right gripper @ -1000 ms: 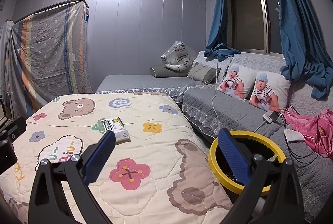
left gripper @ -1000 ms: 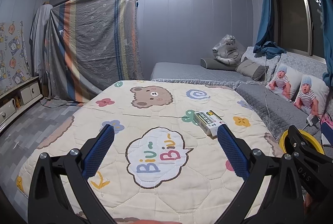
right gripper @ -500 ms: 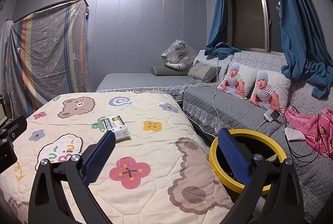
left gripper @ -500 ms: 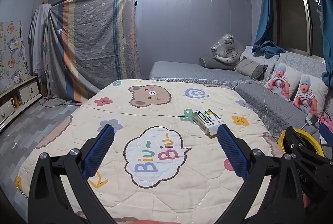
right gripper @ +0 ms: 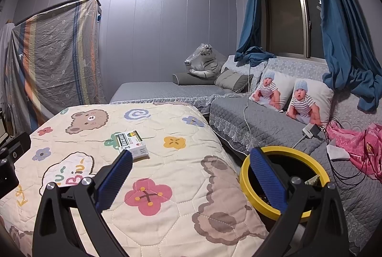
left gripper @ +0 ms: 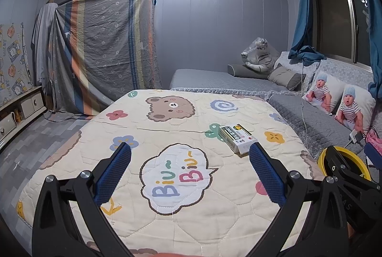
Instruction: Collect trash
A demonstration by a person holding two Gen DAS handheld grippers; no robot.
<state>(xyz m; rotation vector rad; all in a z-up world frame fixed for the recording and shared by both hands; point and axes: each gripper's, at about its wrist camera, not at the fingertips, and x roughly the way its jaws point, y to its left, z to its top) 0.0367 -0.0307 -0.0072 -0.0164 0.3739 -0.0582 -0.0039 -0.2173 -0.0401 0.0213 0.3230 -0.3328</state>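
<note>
A small white and green cardboard box (left gripper: pixel 236 138) lies on the cartoon quilt (left gripper: pixel 167 128) of the bed, right of the middle. It also shows in the right wrist view (right gripper: pixel 131 144). My left gripper (left gripper: pixel 190 169) is open and empty, low over the quilt's front, the box just beyond its right finger. My right gripper (right gripper: pixel 191 172) is open and empty at the bed's right edge. A yellow-rimmed bin (right gripper: pixel 308 159) stands on the floor between bed and sofa, behind the right finger, with some scraps inside. Its rim shows in the left wrist view (left gripper: pixel 346 157).
A grey sofa (right gripper: pixel 267 120) with two baby-print pillows (right gripper: pixel 291 94), a charger with cables (right gripper: pixel 312 131) and pink cloth (right gripper: pixel 355 140) runs along the right. A plush tiger (right gripper: pixel 203 63) sits at the back. A cloth-covered rack (left gripper: pixel 100 49) and a low cabinet (left gripper: pixel 21 109) stand at left.
Both views have shifted slightly; the box sits a little nearer the fingers. Both grippers stay open and nothing was taken hold of.
</note>
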